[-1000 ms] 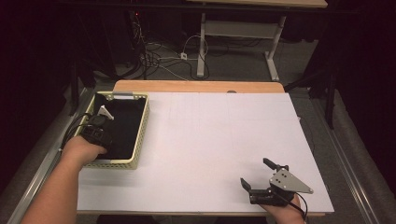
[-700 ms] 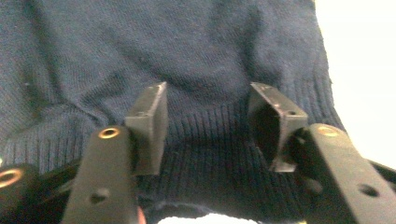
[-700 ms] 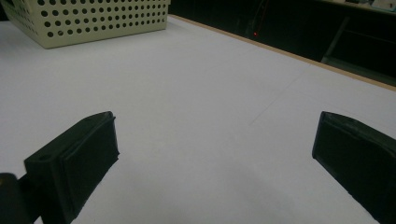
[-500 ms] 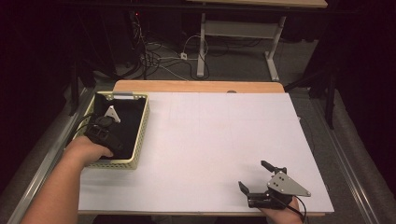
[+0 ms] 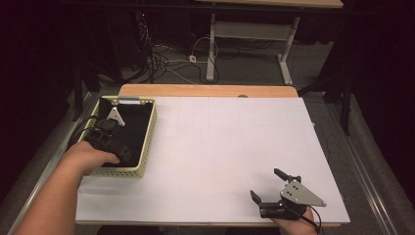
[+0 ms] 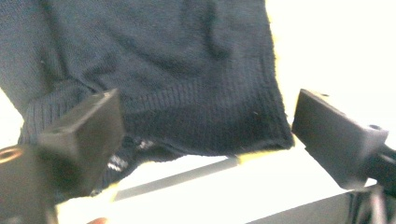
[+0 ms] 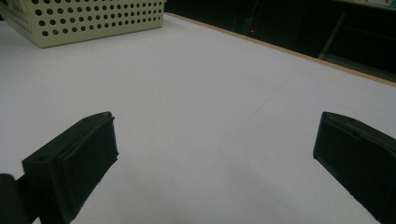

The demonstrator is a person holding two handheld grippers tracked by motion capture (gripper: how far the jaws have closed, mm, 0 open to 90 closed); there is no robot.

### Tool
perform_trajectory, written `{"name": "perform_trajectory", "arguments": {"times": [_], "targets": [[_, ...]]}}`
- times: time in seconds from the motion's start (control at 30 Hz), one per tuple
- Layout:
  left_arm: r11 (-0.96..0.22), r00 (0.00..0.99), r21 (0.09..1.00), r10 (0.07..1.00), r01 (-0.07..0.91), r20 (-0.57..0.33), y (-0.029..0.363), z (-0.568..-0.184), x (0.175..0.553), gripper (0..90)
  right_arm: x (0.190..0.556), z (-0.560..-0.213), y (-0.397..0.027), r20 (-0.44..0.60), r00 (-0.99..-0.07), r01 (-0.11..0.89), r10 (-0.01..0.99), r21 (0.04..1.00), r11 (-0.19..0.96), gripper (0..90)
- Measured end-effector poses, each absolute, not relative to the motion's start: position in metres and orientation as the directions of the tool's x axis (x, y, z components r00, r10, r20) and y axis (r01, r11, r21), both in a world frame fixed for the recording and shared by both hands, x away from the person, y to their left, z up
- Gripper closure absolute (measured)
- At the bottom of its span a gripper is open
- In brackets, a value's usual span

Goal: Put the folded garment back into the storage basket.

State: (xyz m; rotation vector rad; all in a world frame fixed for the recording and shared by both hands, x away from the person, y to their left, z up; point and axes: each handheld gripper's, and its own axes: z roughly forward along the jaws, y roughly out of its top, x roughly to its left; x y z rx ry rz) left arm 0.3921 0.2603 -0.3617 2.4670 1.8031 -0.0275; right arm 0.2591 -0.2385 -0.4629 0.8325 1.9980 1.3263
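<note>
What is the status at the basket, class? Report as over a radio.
Left gripper over basket, jaws just opened, dark knit cloth lying loose beyond them. Right gripper open, low over white tabletop. Nothing blocking.

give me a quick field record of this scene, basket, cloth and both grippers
surface: white table, person's hands entering from the near edge
basket: pale yellow perforated basket at the table's left side
contents: dark knitted cloth lying in the basket
left gripper: left gripper over the basket, jaws wide and just been opening, cloth beyond them, not pinched
right gripper: right gripper near the table's front right, jaws open, nothing between them
likely stage: cloth appears just let go into the basket
</note>
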Motion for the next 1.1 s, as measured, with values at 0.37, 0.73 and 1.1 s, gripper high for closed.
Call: {"name": "perform_trajectory", "arguments": {"times": [0.37,0.73,1.1], "targets": [[-0.380,0.382,0.036,0.920,0.924,-0.088,0.223,-0.341,0.380,0.0,0.258,-0.459,-0.241,-0.134,-0.622,0.165,0.772,0.941,0.297,0.5],[-0.448,0.449,0.037,0.890,0.893,-0.080,0.183,-0.337,0.378,0.0,0.257,-0.460,-0.240,-0.135,-0.624,0.166,0.770,0.939,0.300,0.5],[-0.497,0.498,0.037,0.863,0.867,-0.088,0.153,-0.352,0.379,0.0,0.257,-0.461,-0.239,-0.135,-0.622,0.169,0.771,0.938,0.301,0.5]]}}
